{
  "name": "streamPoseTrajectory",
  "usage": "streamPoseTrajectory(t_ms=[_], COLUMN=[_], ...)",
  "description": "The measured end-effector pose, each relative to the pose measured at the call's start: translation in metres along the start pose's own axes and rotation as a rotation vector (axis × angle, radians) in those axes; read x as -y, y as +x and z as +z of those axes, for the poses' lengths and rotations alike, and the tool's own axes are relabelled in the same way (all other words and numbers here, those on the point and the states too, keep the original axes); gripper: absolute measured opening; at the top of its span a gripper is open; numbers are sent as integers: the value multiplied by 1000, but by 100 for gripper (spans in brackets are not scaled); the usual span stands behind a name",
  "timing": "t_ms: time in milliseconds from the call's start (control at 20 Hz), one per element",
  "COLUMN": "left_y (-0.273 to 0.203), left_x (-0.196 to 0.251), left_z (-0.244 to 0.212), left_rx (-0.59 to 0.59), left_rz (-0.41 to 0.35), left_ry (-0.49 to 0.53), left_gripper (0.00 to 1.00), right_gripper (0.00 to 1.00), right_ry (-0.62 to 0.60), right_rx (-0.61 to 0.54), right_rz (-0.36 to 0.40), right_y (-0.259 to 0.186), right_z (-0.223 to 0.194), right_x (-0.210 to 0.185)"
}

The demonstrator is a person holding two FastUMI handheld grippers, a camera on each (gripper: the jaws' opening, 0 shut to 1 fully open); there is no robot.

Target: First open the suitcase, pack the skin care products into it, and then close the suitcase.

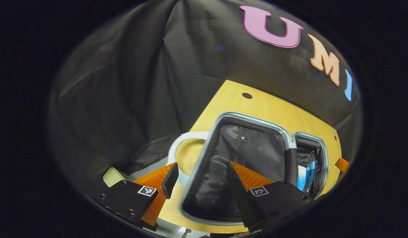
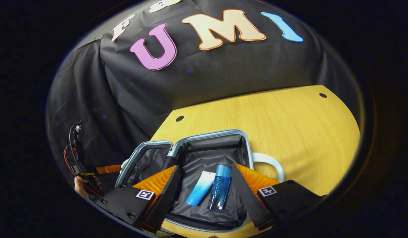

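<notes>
**Suitcase open, two products inside**

Left gripper view: your left hand-held gripper [image 1: 199, 180] hangs fingers apart, empty, over the open suitcase [image 1: 223, 158] on the tabletop [image 1: 266, 105].

Right gripper view: your right hand-held gripper [image 2: 205, 180] is spread, empty, above tube [image 2: 200, 188] and bottle [image 2: 219, 186] lying side by side in the case.

Suitcase [image 2: 204, 155]: small, silver-rimmed, lying fully open on the counter [image 2: 290, 125], both halves flat and side by side, lined in dark fabric. A white handle [image 2: 270, 162] projects from one side. Two skin care products lie in one half: a white-to-blue tube [image 2: 200, 187] and a blue bottle [image 2: 219, 186], touching along their lengths, caps toward the hinge wall. The other half [image 1: 237, 172] holds nothing visible.
</notes>
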State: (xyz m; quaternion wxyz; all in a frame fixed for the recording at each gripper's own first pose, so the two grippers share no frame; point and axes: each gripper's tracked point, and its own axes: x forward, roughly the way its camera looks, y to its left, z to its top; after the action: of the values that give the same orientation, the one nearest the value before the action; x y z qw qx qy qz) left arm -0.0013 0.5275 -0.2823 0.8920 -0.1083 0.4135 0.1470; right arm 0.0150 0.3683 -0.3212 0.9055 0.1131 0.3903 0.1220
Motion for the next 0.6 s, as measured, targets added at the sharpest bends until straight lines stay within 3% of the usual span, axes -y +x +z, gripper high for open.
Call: streamPoseTrajectory(t_ms=[250,400,600], left_y=[36,47,49], left_x=[-34,-35,-28], left_z=[2,9,26], left_rx=[-36,-50,-12], left_rz=[33,-19,-106], left_ry=[-85,-165,-269], left_gripper=[86,91,87], right_gripper=[98,98,98], right_ry=[-55,-98,-104], right_rx=[39,54,51], right_rz=[-37,-76,-98], right_y=[-7,-9,-11], right_z=[14,18,16], right_x=[4,12,17])
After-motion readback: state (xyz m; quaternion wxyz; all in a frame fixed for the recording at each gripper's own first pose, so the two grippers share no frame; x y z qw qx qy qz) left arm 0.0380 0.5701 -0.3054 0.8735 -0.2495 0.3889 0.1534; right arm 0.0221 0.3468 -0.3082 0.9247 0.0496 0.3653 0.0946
